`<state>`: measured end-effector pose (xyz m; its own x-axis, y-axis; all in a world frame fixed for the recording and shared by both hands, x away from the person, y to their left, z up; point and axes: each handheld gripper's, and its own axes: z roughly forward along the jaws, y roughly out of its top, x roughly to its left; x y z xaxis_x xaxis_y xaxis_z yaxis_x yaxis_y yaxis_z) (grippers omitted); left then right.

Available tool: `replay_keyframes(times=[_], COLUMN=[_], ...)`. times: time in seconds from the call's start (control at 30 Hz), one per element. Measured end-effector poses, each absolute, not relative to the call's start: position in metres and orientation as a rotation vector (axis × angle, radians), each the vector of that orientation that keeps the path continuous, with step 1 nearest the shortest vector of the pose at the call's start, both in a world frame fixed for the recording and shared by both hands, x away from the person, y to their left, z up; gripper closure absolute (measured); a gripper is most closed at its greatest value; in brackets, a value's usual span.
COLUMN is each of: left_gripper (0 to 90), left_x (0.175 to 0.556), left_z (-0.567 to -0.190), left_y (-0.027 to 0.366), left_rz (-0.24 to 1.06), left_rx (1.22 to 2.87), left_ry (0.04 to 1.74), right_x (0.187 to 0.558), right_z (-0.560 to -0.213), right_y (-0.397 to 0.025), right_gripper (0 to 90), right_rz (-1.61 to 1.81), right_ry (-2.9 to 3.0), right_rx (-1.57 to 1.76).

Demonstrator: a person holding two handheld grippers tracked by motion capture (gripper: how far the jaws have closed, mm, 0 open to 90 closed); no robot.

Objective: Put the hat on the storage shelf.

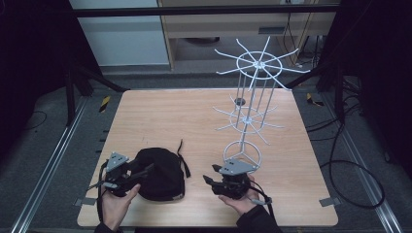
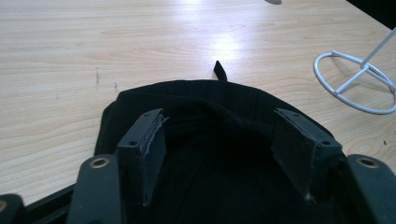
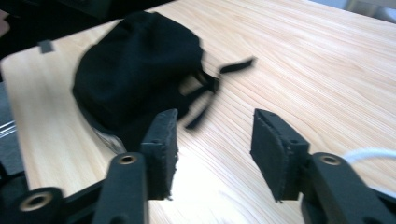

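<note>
A black cap lies on the wooden table near the front edge, its strap trailing toward the back. My left gripper is open, its jaws spread over the cap with cloth under and between them. My right gripper is open too, just right of the cap, jaws pointing at it with bare wood between them. The strap lies beyond the cap in the right gripper view.
A white wire hanging rack with spoked tiers stands at the right rear on a ring base, close behind my right hand. Its base ring shows in the left gripper view. Dark floor, rails and cables surround the table.
</note>
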<state>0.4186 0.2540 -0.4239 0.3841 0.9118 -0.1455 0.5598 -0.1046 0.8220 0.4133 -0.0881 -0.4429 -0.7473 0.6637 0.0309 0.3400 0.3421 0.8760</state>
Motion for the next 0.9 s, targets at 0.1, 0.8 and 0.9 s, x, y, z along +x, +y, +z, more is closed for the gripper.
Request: replay_keyframes(times=[0.1, 0.8, 0.9], left_gripper=[32.7, 32.3, 38.0], left_x=[0.423, 0.453, 0.454], left_z=[-0.425, -0.444, -0.449], left_y=[0.246, 0.218, 0.219], left_rz=[0.509, 0.471, 0.446], left_rx=[1.795, 1.871, 1.889], left_ry=[1.302, 1.436, 1.446], right_x=[0.408, 0.403, 0.406], right_z=[-0.448, -0.466, -0.469], right_y=[-0.111, -0.209, -0.212], right_gripper=[47.1, 39.4, 38.9], right_rz=[1.343, 1.187, 1.164], right_ry=[2.258, 2.071, 2.074], right_rx=[0.933, 1.210, 1.225])
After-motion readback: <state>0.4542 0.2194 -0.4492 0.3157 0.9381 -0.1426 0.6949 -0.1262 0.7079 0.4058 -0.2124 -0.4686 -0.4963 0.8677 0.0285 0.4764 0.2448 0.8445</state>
